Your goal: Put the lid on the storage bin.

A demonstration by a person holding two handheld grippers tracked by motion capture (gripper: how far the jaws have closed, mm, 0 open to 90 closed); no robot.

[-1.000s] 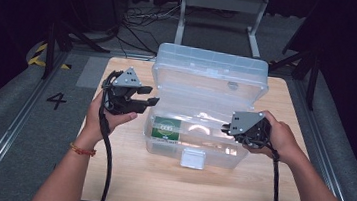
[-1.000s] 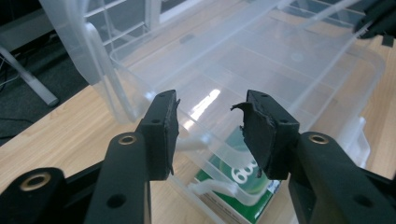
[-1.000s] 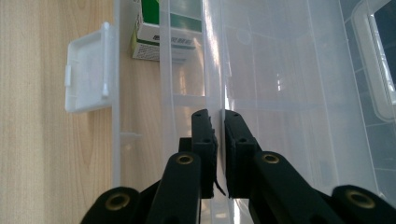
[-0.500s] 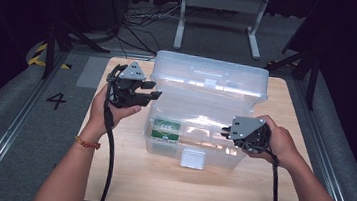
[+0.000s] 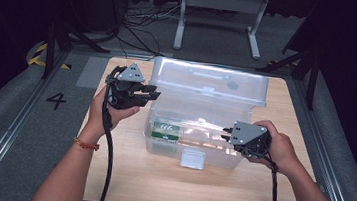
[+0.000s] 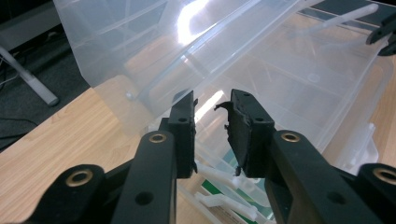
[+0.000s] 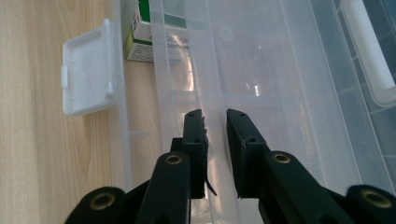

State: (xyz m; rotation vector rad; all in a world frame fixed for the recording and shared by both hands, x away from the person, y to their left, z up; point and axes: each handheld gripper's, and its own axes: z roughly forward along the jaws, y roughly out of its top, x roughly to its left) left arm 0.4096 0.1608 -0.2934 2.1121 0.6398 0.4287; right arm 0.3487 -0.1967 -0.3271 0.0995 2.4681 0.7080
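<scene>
Tabletop [image 5: 127, 185] carries a clear storage box [image 5: 198, 133], centre frame. Left tool [image 5: 148, 93], closing, grasps nothing; right tool [image 5: 225, 133], opening, straddles the box rim untouched.

A high camera looks forward and down over the whole wooden table [image 5: 123, 180] from the person's side. Two close cameras ride the grippers, each looking along its own black jaws. All three views share the clear plastic box [image 5: 205, 113] [image 6: 280, 70] [image 7: 261, 70].

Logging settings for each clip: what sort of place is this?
Probably a recording studio or lab: a small wooden table on grey carpet, dark surroundings, a metal stand with loose cables behind, a floor marking "4".
</scene>
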